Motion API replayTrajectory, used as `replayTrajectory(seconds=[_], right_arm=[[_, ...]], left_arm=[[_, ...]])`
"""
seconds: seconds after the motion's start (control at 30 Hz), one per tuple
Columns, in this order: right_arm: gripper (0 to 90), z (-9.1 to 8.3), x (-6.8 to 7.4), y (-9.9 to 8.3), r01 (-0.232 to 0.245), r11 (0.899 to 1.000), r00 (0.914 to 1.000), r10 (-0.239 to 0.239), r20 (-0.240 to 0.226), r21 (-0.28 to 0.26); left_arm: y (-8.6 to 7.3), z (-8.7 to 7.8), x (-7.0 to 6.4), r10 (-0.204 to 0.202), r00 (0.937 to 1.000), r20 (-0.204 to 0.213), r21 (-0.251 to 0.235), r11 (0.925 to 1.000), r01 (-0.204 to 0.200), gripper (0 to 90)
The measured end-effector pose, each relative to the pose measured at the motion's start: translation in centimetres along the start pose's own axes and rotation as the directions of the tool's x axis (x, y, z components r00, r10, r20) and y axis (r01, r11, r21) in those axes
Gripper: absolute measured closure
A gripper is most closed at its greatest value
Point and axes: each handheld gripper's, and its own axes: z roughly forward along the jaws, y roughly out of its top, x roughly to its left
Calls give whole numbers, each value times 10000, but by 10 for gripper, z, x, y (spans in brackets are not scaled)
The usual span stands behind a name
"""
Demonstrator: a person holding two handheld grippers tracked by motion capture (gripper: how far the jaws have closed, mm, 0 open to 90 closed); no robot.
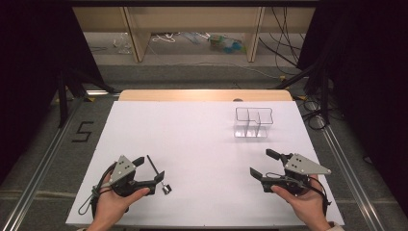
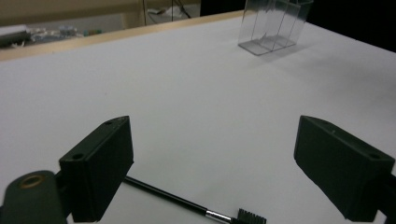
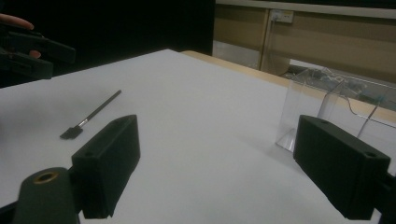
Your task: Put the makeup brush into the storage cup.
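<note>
While the high view shows both hands at the near edge of the white table (image 1: 192,139), the left gripper (image 1: 149,168) stands released with the thin black brush (image 1: 157,174) lying between its jaws, and the right gripper (image 1: 263,162) is also released and holds nothing. Seen from the left gripper view, the brush (image 2: 187,204) lies flat on the table just before the wide-apart jaws, and the clear divided box (image 2: 273,24) stands far off. From the right gripper view, the brush (image 3: 91,115) lies well apart to the left and the box (image 3: 327,107) stands near the spread jaws.
</note>
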Motion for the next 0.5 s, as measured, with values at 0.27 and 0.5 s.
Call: replayTrajectory(seconds=[0.27, 0.5], right_arm=[[159, 1, 1, 0, -68, 9999, 10000, 68, -35, -151], [160, 1, 1, 0, -86, 9998, 10000, 86, 3, -172]], left_arm=[[12, 8, -4, 282, 9996, -56, 0, 9996, -282, 127], [24, 22, -1, 621, 9978, -221, 921, 9939, -598, 145]])
